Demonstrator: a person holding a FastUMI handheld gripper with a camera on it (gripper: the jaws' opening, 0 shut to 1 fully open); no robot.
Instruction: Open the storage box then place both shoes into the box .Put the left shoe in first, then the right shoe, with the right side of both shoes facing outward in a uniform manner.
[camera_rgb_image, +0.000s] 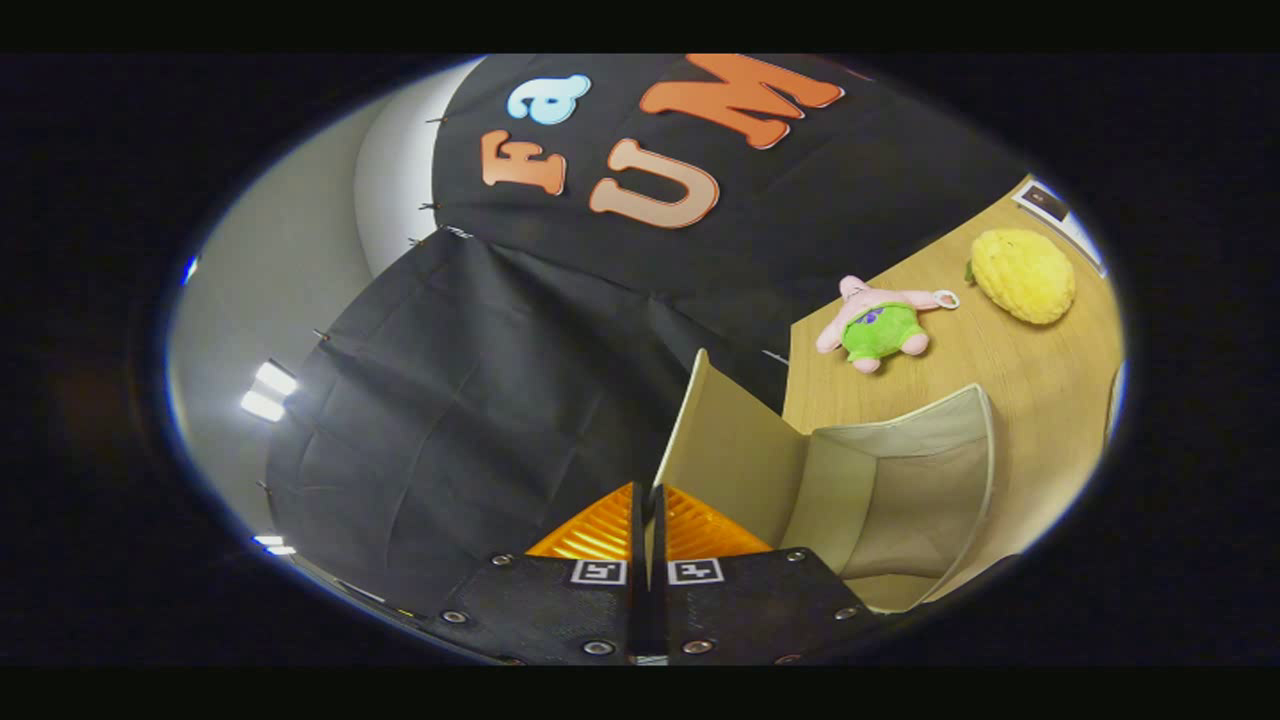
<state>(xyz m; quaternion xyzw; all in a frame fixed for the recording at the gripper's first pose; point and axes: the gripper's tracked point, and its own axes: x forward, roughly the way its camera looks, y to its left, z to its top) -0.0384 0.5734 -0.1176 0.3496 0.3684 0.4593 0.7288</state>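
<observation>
Between tool (647, 500) fingers, box lid (725, 440).

A wooden table (1040, 380) with a pale, even grain carries everything here; the storage box (900, 500) stands on it just ahead of the gripper (647, 520), whose fingers are pinched together on the edge of the box's lid (725, 450) — the lid raised, the cream fabric inside showing; beyond the box lies a pink star-shaped plush toy (880, 325) in green shorts; near it, further off, rests a yellow plush fruit (1022, 275); a small card (1050, 205) lies at the table's far edge.
</observation>
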